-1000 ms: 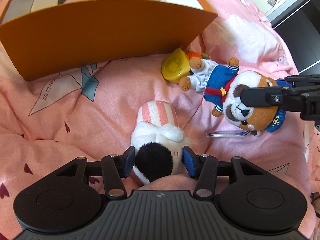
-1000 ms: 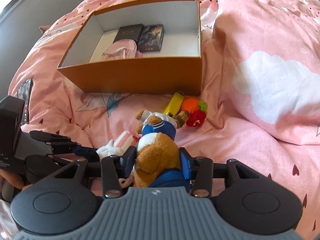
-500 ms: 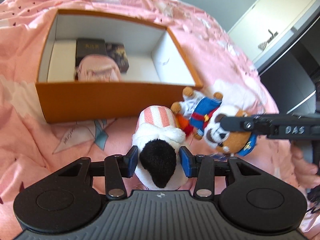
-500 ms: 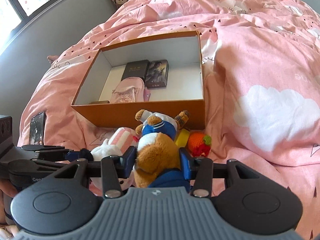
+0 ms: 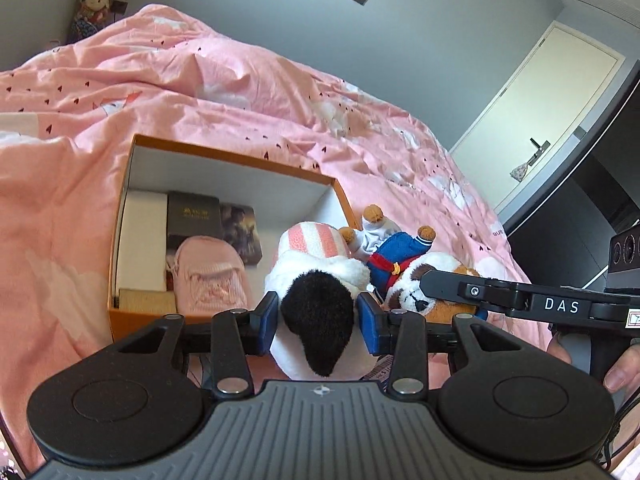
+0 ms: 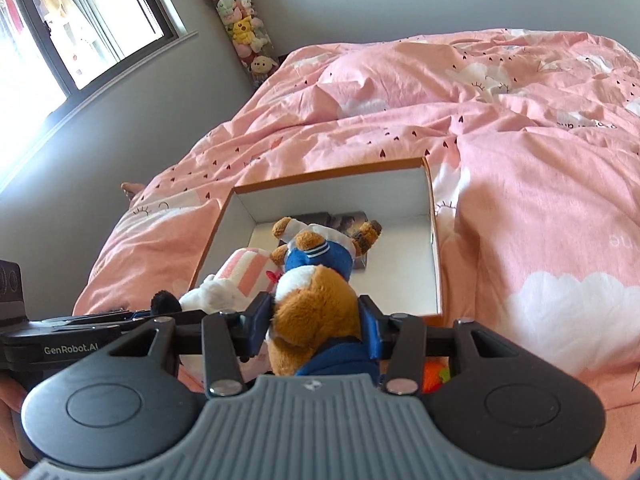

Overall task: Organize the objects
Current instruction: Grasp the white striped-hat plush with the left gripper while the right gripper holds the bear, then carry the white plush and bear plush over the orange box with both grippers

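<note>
- Step: both plush toys are being carried toward the orange box (image 5: 120,312); next move, I judge, is getting each over the free white floor at the box's right, lowering, then releasing.
- Left gripper (image 5: 318,318), lower centre of left view: jaws have just been closing, pads now pinching the white plush (image 5: 316,280) with black ear and pink-striped hat; toy is hanging over the box's near right corner.
- Right gripper (image 6: 316,324), lower centre of right view: partly closed, clamping the brown dog plush (image 6: 316,280) in blue sailor suit; feet are pointing into the box.
- Box already holding books and a pink pouch (image 5: 210,276) at its left.
</note>
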{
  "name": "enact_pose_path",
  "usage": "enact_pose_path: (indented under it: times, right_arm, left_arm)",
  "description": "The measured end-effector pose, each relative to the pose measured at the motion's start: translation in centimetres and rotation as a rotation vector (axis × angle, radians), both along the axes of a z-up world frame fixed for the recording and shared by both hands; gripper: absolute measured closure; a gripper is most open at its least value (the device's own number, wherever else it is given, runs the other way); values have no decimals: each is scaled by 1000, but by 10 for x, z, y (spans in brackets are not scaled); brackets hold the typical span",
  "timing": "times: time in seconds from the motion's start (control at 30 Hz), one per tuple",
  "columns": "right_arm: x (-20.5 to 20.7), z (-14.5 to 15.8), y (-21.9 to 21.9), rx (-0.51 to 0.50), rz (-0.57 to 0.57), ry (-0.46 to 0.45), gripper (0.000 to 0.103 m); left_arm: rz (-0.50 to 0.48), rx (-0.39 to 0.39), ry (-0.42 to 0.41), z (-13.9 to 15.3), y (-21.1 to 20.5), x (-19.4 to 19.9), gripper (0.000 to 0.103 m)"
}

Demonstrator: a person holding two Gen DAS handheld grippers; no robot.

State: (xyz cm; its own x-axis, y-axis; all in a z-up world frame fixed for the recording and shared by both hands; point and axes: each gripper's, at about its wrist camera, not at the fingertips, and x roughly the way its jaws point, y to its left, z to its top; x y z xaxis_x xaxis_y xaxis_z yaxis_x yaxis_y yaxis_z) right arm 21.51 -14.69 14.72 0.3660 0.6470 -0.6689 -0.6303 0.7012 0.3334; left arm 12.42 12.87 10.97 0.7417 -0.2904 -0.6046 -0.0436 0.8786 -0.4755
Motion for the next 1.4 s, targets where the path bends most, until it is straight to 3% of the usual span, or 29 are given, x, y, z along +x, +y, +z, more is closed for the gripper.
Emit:
enact_pose_path:
  times: [0.23,0.43,0.53,0.77,1.0,1.17,1.4]
  right_arm:
    - [22,13,13,54,-41,-38,54]
    - [43,1,21,64,-90,-18,54]
    - [53,-12,22,75,-118,13,54]
    - [74,-33,21,146,-171,68,54]
    - [92,-64,34,90,-193,132,55]
    - [98,-81,41,26,-219,99,55]
    - [108,-104,45,-16,-253,139,55]
  left_arm:
    - [70,59,-68,11,3,20,56]
    - [132,54,-89,8,12,41,56]
    - [158,10,-86,1,16,53,56]
    - [177,-81,-3,-35,15,77,56]
    - [199,-165,94,-70,24,90,56]
    - [169,-208,159,-89,21,102,56]
    - [136,-144,229,-101,10,113,56]
